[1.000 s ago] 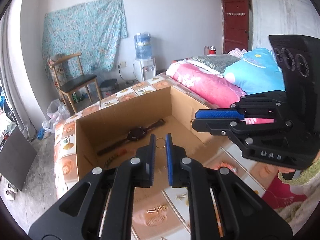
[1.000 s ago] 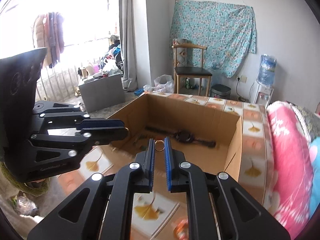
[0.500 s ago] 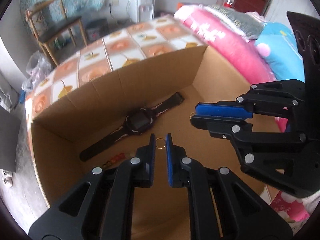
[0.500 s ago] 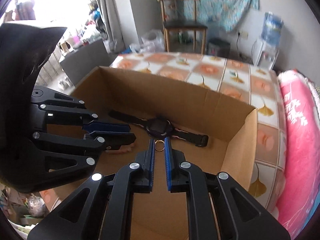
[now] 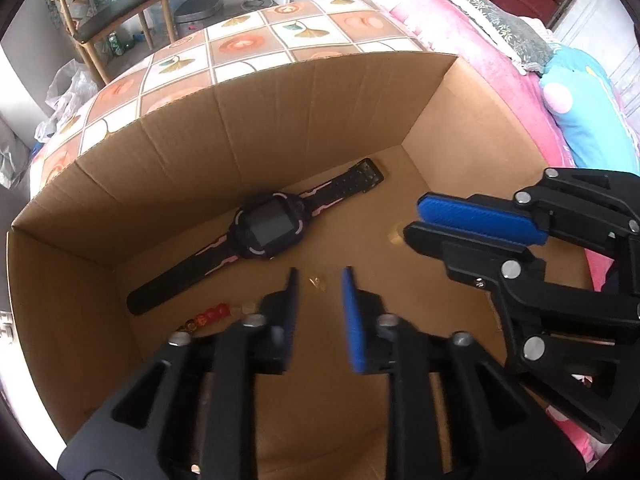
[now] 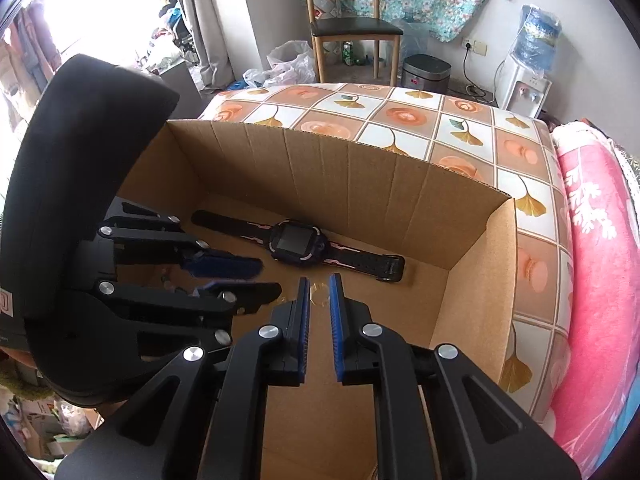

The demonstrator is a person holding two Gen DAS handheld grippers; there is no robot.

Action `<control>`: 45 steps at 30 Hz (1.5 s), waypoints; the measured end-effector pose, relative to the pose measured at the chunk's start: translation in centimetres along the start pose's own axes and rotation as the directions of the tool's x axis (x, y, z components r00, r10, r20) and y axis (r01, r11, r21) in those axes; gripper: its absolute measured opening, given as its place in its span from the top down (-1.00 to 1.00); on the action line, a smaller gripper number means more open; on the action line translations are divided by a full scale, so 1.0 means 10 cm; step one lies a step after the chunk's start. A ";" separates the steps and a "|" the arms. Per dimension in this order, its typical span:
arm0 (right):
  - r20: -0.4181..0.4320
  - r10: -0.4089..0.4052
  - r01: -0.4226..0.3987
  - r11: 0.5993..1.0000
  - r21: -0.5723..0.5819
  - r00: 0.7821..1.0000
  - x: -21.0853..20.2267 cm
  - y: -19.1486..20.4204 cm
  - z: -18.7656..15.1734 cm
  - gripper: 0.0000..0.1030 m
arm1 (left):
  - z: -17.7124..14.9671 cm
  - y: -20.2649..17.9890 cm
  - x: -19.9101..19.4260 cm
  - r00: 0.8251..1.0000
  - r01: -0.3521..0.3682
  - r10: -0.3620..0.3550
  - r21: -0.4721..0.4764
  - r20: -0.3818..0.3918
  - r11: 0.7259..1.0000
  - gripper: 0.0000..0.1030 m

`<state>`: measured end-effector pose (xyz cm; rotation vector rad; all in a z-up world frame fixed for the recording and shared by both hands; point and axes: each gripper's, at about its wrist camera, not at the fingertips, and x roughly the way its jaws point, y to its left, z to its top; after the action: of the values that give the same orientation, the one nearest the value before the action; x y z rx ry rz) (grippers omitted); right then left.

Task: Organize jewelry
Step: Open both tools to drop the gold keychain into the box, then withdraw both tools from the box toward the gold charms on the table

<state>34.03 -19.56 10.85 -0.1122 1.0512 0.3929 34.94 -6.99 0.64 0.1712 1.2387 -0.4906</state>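
Both grippers are inside an open cardboard box (image 5: 280,128). My left gripper (image 5: 319,280) is open, and a small gold ring (image 5: 317,282), blurred, is free between its fingertips over the box floor. My right gripper (image 6: 319,286) is open a little wider than a second gold ring (image 6: 319,295), which shows blurred between its tips. The right gripper also shows in the left wrist view (image 5: 412,220), with that ring (image 5: 397,235) at its tips. A black watch (image 5: 264,232) lies flat on the box floor, also in the right wrist view (image 6: 296,242). A red bead bracelet (image 5: 208,316) lies beside the left finger.
The box (image 6: 472,296) stands on a table with an orange-and-white tiled cloth (image 6: 400,116). A pink bed (image 6: 600,264) is on the right. A wooden chair (image 6: 352,28), a bin and a water dispenser (image 6: 532,64) stand beyond the table.
Both grippers have dropped down into the box and opened. The two rings, held between shut fingers before, are now loose between the open tips.
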 end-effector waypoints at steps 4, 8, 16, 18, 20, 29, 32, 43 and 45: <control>0.007 -0.007 0.007 1.000 0.017 1.000 -0.02 -0.01 -0.01 0.69 | 0.00 0.03 -0.02 1.000 -0.017 0.017 -0.004 0.005 1.000 0.26; 0.022 -0.023 0.022 0.999 0.036 0.999 -0.07 -0.05 -0.03 0.45 | -0.01 0.05 -0.06 0.999 -0.029 0.029 -0.010 0.019 1.000 0.15; 0.085 -0.006 0.000 0.998 0.070 0.996 -0.33 -0.12 -0.05 0.28 | -0.07 0.02 -0.44 0.990 -0.047 0.047 0.002 0.136 0.999 -0.02; 0.114 0.009 -0.019 0.996 0.084 0.993 -0.45 -0.16 -0.07 0.20 | -0.12 0.02 -0.59 0.983 -0.050 0.050 -0.004 0.174 0.999 -0.14; 0.155 0.034 -0.050 0.994 0.100 0.987 -0.62 -0.20 -0.10 0.06 | -0.18 0.03 -0.76 0.975 -0.056 0.057 -0.013 0.213 0.998 -0.23; 0.321 0.102 -0.151 0.980 0.131 0.942 -1.43 -0.33 -0.39 -0.09 | -0.84 0.08 -1.61 0.922 -0.037 0.055 -0.056 0.384 0.998 -0.64; 0.350 0.136 -0.192 0.972 0.132 0.927 -1.59 -0.30 -0.55 -0.09 | -1.12 0.09 -1.75 0.911 -0.022 0.051 -0.075 0.410 0.997 -0.68; 0.301 0.175 -0.235 0.956 0.177 0.937 -1.34 0.00 -1.35 -0.09 | -2.04 0.05 -1.46 0.922 -0.035 0.099 -0.173 0.375 0.984 -0.75; 0.261 0.211 -0.271 0.937 0.220 0.942 -1.17 0.03 -1.51 -0.09 | -2.20 0.06 -1.29 0.933 -0.020 0.092 -0.203 0.348 0.979 -0.75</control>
<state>16.43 -26.51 13.50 0.2907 0.8746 0.4790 13.22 5.43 5.38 -0.0506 0.9156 -0.3281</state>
